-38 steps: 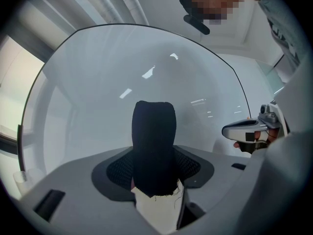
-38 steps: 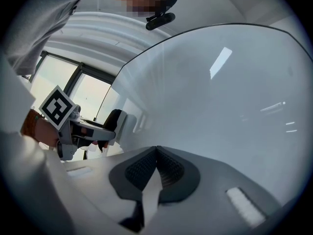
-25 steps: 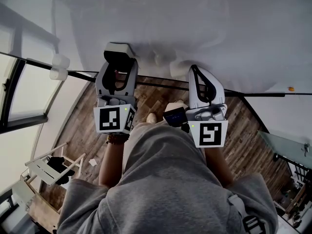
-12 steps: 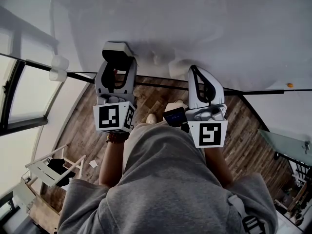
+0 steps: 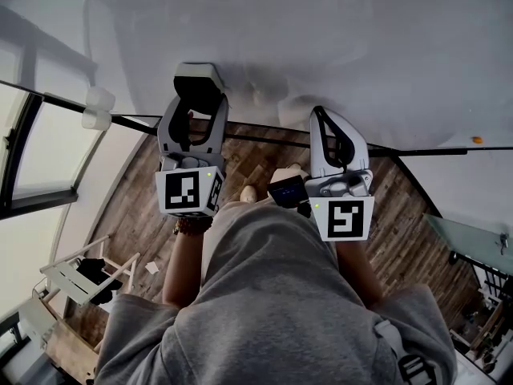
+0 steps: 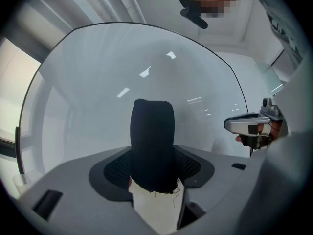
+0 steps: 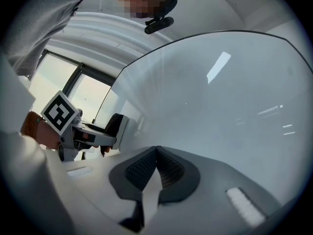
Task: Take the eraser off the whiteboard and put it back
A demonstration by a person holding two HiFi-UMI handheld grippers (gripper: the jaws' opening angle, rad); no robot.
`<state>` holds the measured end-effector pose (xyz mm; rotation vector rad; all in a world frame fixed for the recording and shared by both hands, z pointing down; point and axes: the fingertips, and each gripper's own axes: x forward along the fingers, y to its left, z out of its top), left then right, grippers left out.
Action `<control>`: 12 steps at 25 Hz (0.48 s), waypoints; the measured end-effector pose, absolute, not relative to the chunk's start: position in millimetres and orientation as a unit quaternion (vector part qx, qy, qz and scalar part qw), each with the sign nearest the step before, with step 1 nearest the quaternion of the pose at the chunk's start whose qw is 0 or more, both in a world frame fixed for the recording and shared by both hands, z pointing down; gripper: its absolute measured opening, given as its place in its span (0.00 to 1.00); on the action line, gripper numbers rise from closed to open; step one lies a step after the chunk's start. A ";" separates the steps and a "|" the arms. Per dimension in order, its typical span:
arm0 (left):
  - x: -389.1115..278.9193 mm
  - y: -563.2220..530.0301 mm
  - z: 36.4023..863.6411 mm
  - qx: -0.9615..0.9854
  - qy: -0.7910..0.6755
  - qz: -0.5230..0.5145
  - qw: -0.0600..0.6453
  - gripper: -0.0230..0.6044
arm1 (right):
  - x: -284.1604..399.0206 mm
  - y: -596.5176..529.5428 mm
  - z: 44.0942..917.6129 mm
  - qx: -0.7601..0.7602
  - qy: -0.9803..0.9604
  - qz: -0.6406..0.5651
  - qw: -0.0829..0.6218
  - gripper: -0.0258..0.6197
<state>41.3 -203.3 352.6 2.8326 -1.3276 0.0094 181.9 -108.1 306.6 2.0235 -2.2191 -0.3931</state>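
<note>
Looking down in the head view, the left gripper (image 5: pixel 195 107) is clamped on the eraser (image 5: pixel 197 74), whose far end lies right at the whiteboard (image 5: pixel 321 38) – whether it touches cannot be told. The right gripper (image 5: pixel 321 119) sits just beside it, over the wooden floor (image 5: pixel 256 163), its tip also near the board.

In the left gripper view, the black eraser (image 6: pixel 152 126) stands upright between the jaws of the left gripper (image 6: pixel 151 166); the ribbed pads (image 6: pixel 115 168) press on its sides, so the jaws stay wide. The whiteboard (image 6: pixel 98 82) fills the background, and the right gripper (image 6: pixel 249 124) shows at the right edge.

In the right gripper view, the right gripper (image 7: pixel 156 153) has its jaws closed tip to tip with nothing between them – only the whiteboard (image 7: pixel 220 106) ahead. At the left the left gripper (image 7: pixel 90 133) holds the eraser (image 7: pixel 116 125) close to the board.
</note>
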 end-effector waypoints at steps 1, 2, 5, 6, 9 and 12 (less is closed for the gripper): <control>41.2 -202.4 351.9 0.906 -0.423 0.005 0.005 0.42 | 181.0 -108.2 305.7 0.666 -0.732 -0.130 0.056 0.06; 41.0 -201.5 351.5 0.907 -0.422 0.006 0.004 0.42 | 180.0 -108.4 305.1 0.666 -0.732 -0.131 0.055 0.06; 38.6 -198.5 353.0 0.907 -0.421 0.009 0.008 0.42 | 176.8 -109.1 305.9 0.663 -0.736 -0.128 0.053 0.06; 37.7 -197.3 353.5 0.907 -0.421 0.013 0.011 0.42 | 175.9 -109.2 306.1 0.661 -0.738 -0.126 0.050 0.06; 34.1 -195.0 352.9 0.905 -0.425 0.005 0.013 0.42 | 173.2 -109.7 307.4 0.658 -0.742 -0.121 0.046 0.06; 29.6 -191.4 352.6 0.904 -0.427 0.001 0.012 0.42 | 168.6 -110.0 309.1 0.655 -0.746 -0.114 0.040 0.06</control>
